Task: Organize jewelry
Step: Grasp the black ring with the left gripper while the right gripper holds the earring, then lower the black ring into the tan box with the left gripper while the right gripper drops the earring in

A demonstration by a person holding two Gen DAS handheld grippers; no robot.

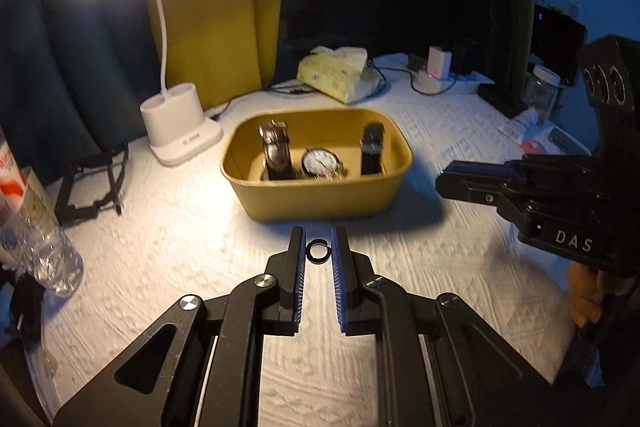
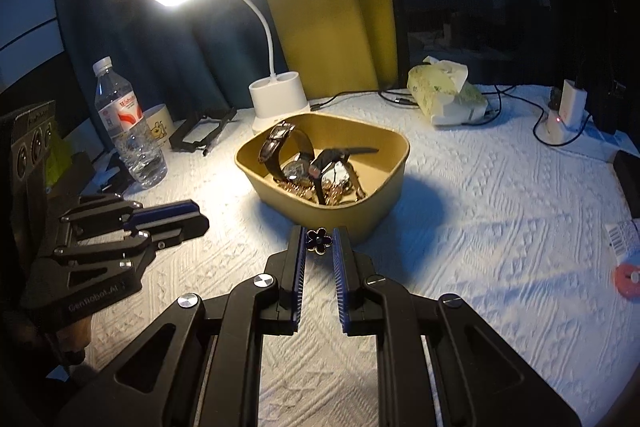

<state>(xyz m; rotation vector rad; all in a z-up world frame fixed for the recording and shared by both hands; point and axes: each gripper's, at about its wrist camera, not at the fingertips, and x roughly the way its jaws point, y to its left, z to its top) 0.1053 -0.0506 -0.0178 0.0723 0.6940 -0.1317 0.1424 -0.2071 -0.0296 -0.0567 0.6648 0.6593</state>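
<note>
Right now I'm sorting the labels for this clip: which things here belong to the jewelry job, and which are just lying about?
Job: ring in the left gripper; flower piece in the right gripper; bin; watches in it.

Lying about: lamp, bottle, tissues, mug, charger, black stand.

A lived-in room at home, with a table used as a desk.

A white gooseneck desk lamp (image 2: 276, 95) shines on a table under a white textured cloth (image 2: 500, 227). Dark teal curtains (image 2: 132, 27) hang behind it. Everyday clutter lies around: a soft tissue pack (image 2: 444, 99), a water bottle (image 2: 128, 123), a cartoon-printed mug (image 2: 160, 125), a plugged-in charger with cables (image 2: 568, 111), and a yellow tub (image 2: 360, 215) holding watches (image 2: 280, 151).
</note>
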